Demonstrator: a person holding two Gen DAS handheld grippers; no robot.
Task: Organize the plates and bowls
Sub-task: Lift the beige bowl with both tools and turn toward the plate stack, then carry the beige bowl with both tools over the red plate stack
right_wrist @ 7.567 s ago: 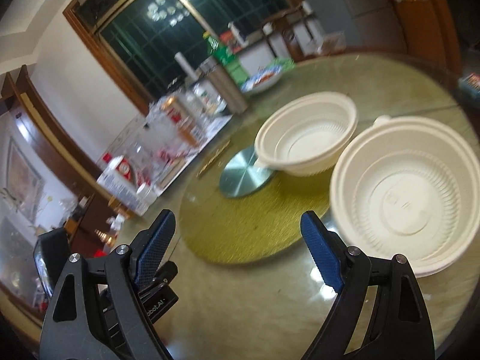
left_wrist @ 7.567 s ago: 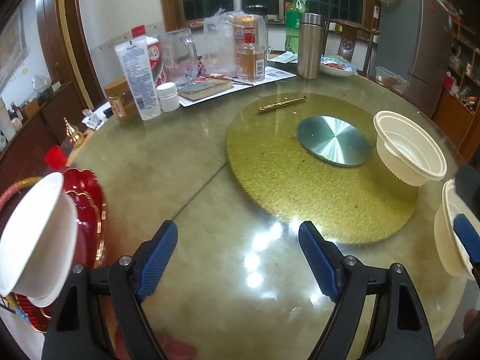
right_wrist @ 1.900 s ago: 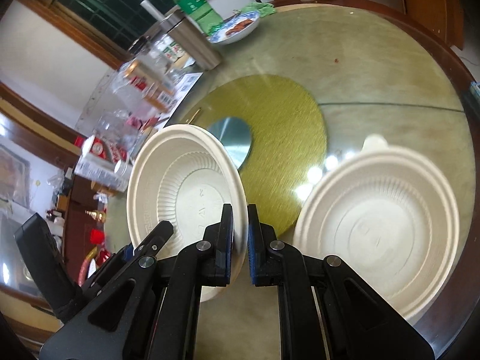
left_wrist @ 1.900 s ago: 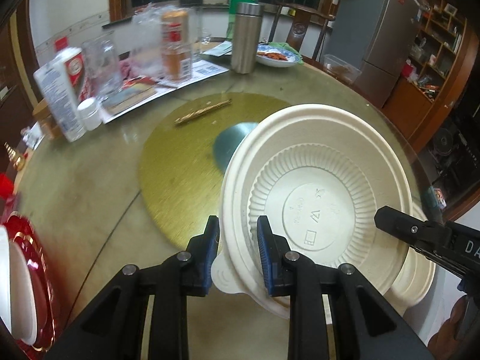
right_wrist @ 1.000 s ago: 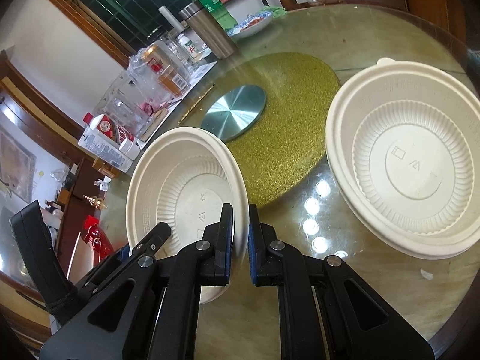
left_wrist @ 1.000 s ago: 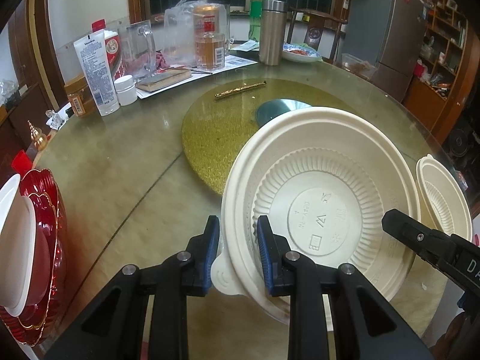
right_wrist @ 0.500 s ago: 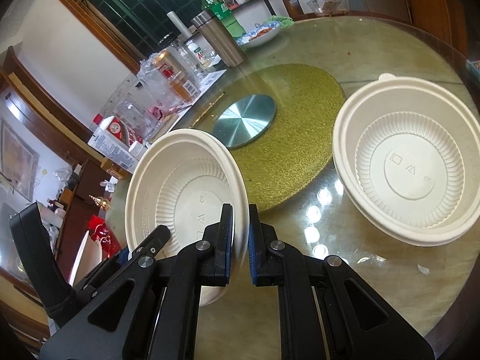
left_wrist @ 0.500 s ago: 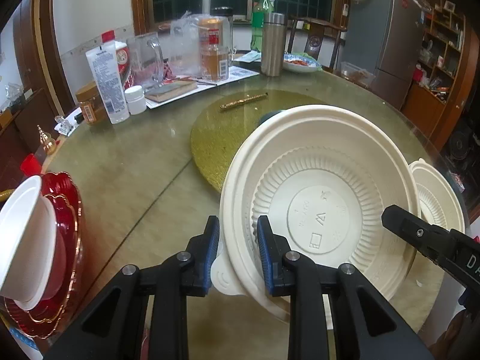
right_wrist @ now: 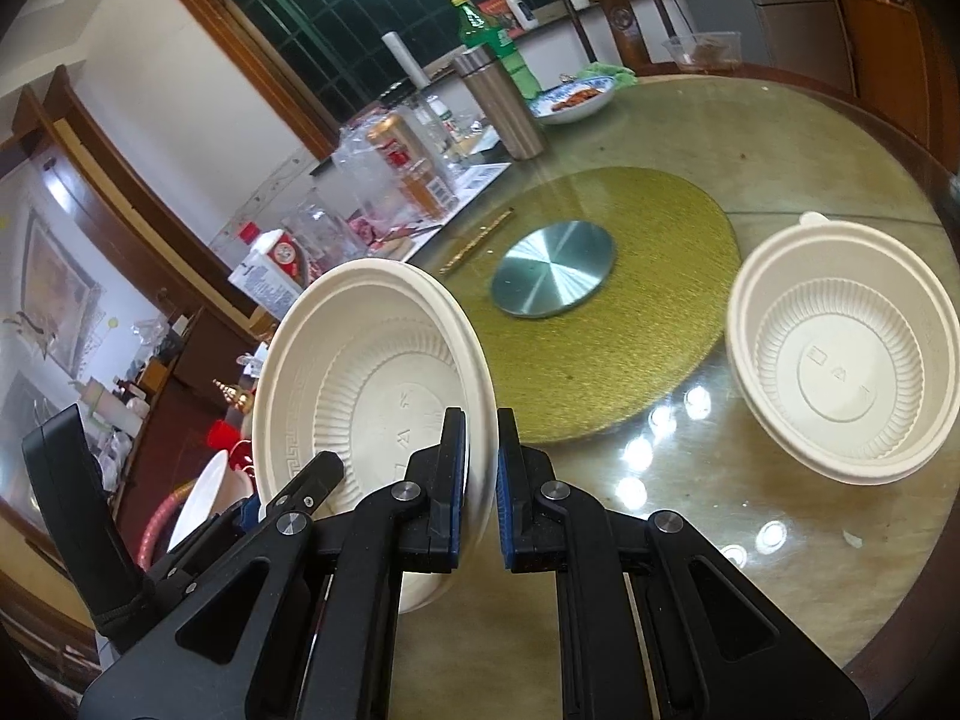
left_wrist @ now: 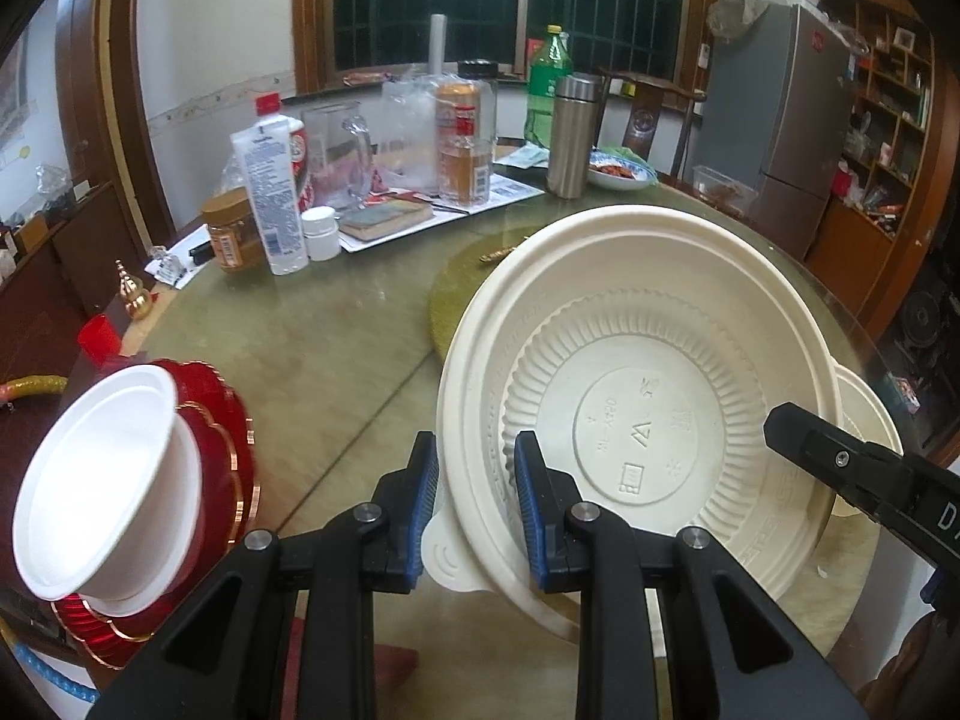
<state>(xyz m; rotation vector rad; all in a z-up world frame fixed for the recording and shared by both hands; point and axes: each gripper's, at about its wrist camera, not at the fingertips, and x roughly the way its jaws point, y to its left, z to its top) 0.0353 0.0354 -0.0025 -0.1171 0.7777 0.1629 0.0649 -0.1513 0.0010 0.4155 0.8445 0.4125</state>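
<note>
A large cream plastic bowl (left_wrist: 636, 384) is held off the glass table by both grippers. My left gripper (left_wrist: 474, 504) is shut on its near-left rim. My right gripper (right_wrist: 480, 480) is shut on the opposite rim of the same bowl (right_wrist: 372, 396). A second cream bowl (right_wrist: 840, 354) sits on the table to the right, and its edge shows behind the held bowl in the left wrist view (left_wrist: 870, 414). At the left edge a white bowl (left_wrist: 102, 474) rests tilted on stacked red plates (left_wrist: 228, 456).
A gold lazy-susan disc (right_wrist: 600, 300) with a steel centre (right_wrist: 552, 276) lies mid-table. Bottles, jars, a steel flask (left_wrist: 570, 138), a glass mug and a book crowd the far side. A dish of food (left_wrist: 618, 171) stands behind. A fridge (left_wrist: 780, 114) stands at the right.
Both grippers have carried the bowl up and to the left, away from the second bowl. The white bowl and red plates have come closer in the left wrist view.
</note>
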